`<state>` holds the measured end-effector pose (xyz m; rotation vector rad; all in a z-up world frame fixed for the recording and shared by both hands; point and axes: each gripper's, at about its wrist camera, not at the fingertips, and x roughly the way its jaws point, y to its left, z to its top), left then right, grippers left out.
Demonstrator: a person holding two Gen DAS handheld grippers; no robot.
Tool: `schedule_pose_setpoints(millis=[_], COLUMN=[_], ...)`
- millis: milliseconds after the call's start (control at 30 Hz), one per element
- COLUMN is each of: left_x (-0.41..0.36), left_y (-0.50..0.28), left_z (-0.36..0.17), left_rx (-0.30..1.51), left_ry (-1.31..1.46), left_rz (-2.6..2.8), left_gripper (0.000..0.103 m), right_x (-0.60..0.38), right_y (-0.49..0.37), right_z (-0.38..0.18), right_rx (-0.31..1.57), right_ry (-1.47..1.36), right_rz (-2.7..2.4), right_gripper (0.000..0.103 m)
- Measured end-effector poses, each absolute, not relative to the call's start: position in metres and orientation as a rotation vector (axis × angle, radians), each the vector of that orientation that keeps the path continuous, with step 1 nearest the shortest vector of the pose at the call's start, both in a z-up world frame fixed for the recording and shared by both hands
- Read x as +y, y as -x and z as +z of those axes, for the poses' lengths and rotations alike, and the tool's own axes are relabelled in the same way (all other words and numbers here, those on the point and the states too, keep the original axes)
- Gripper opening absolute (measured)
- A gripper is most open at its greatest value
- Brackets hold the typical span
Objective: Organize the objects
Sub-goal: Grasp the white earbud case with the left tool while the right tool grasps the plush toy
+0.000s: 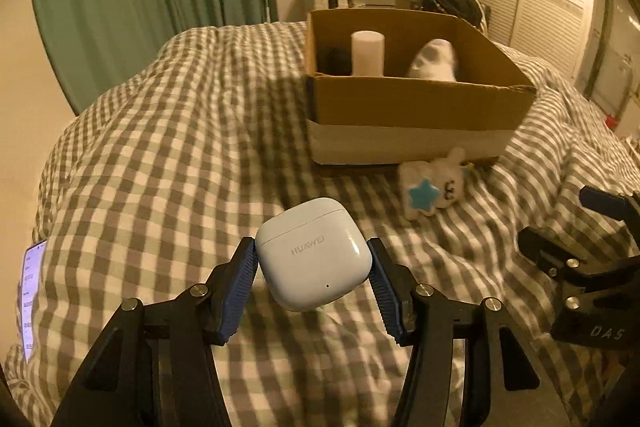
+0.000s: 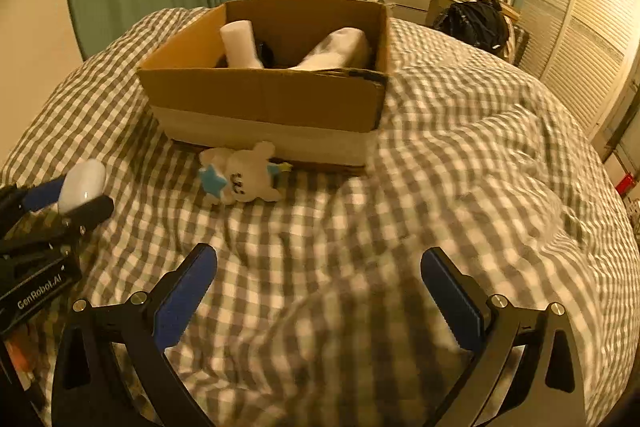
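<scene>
A glossy pale earbud case (image 1: 314, 254) with a faint HUAWEI mark and a tiny dot low on its front sits clamped between the blue pads of the left gripper (image 1: 314, 267), lifted clear of the checked bedspread (image 1: 160, 147). The right gripper (image 2: 320, 291) hangs spread wide with nothing between its pads. In the cardboard box (image 1: 420, 107) ahead, a white cylinder (image 1: 367, 53) stands beside a blurred pale shape too soft to identify; a small plush toy (image 1: 434, 187) lies against its front wall.
</scene>
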<state>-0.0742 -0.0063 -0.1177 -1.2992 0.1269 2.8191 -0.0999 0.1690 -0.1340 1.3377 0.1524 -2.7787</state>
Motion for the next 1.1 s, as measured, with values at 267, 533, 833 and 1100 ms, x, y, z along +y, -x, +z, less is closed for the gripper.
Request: schedule_pose_setpoints(millis=[267, 533, 833, 1100], left_x=[-0.019, -0.026, -0.022, -0.016], left_y=[0.086, 0.091, 0.093, 0.083], left_z=[-0.112, -0.119, -0.124, -0.119], left_rx=[0.105, 0.087, 0.109, 0.129], left_ry=[1.295, 1.329, 1.341, 1.329], left_rz=[2.843, 2.835, 2.827, 2.811], left_gripper=[0.057, 0.057, 0.057, 0.057], right_x=[0.143, 0.126, 0.120, 0.125], right_y=[0.147, 0.191, 0.217, 0.200], right_z=[-0.157, -0.179, -0.199, -0.192], right_rx=[0.112, 0.100, 0.072, 0.027], right_ry=[-1.424, -1.482, -1.534, -1.515], right_rz=[-2.657, -2.605, -2.580, -2.574], right_gripper=[0.102, 0.102, 0.089, 0.077])
